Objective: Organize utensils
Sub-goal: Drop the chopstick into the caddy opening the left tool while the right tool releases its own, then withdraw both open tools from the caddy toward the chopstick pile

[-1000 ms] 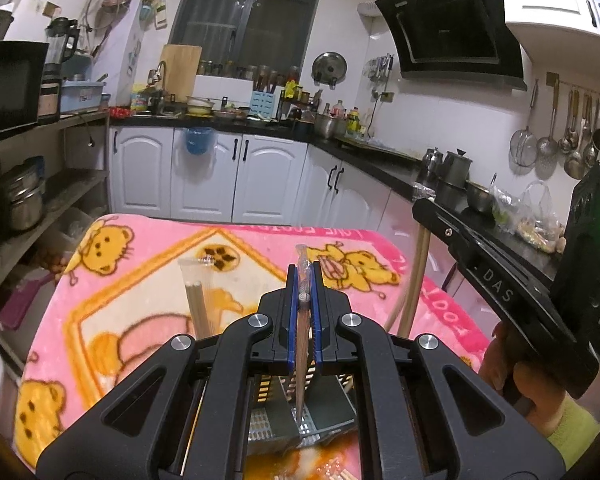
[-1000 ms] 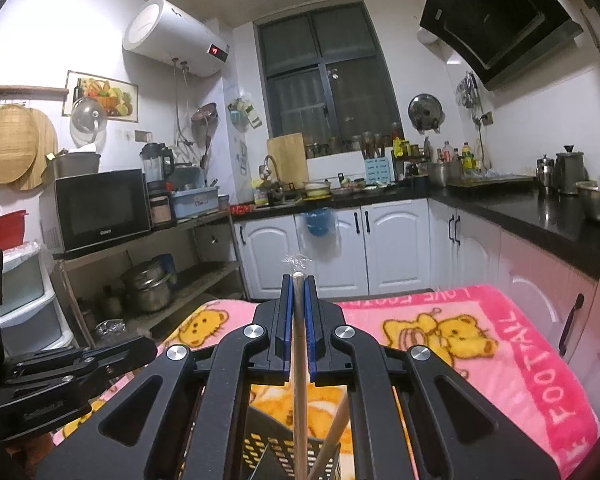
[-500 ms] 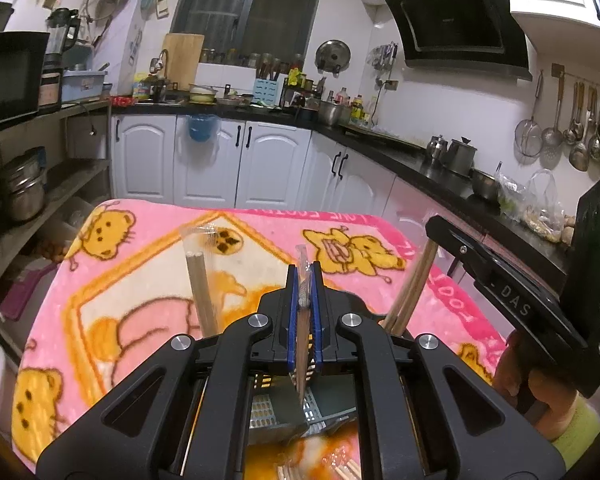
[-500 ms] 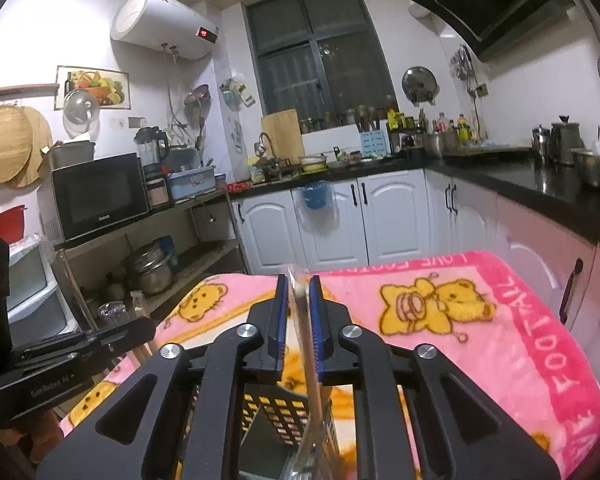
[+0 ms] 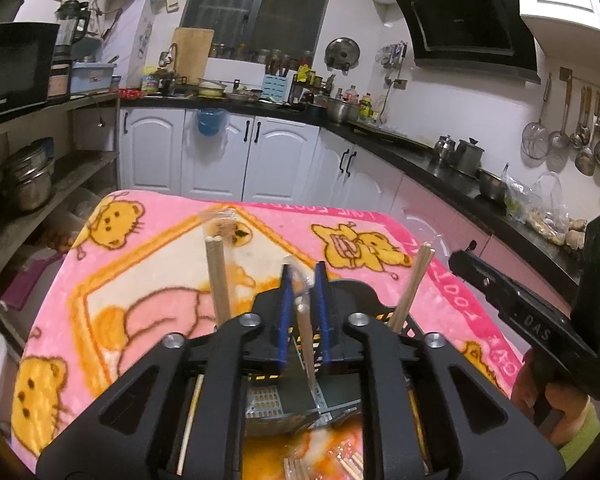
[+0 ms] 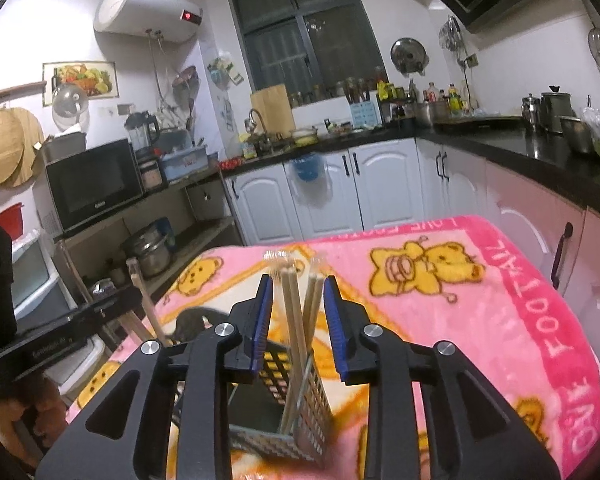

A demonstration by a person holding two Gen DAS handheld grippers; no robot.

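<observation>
A black perforated utensil holder (image 5: 262, 400) (image 6: 316, 400) stands on the pink bear blanket (image 5: 140, 280). My left gripper (image 5: 303, 276) hovers over it with its jaws opening. A wrapped pair of chopsticks (image 5: 305, 332) leans loose between the blue pads, its lower end in the holder. Other wrapped pairs stand in the holder to the left (image 5: 218, 276) and right (image 5: 410, 288). My right gripper (image 6: 297, 280) is also opening. Two pairs of chopsticks (image 6: 290, 312) stand between its pads without touching them. Each gripper shows at the edge of the other's view.
Loose wrapped chopsticks (image 5: 340, 464) lie on the blanket just in front of the holder. A person's hand (image 5: 556, 400) holds the right gripper's handle. White cabinets (image 5: 220, 160) and a black counter (image 6: 540, 152) run behind and to the right of the table.
Both grippers' jaws have spread apart. The right gripper sank toward the holder, and its chopsticks now stand free in it. The left gripper's chopsticks lean loose between its pads.
</observation>
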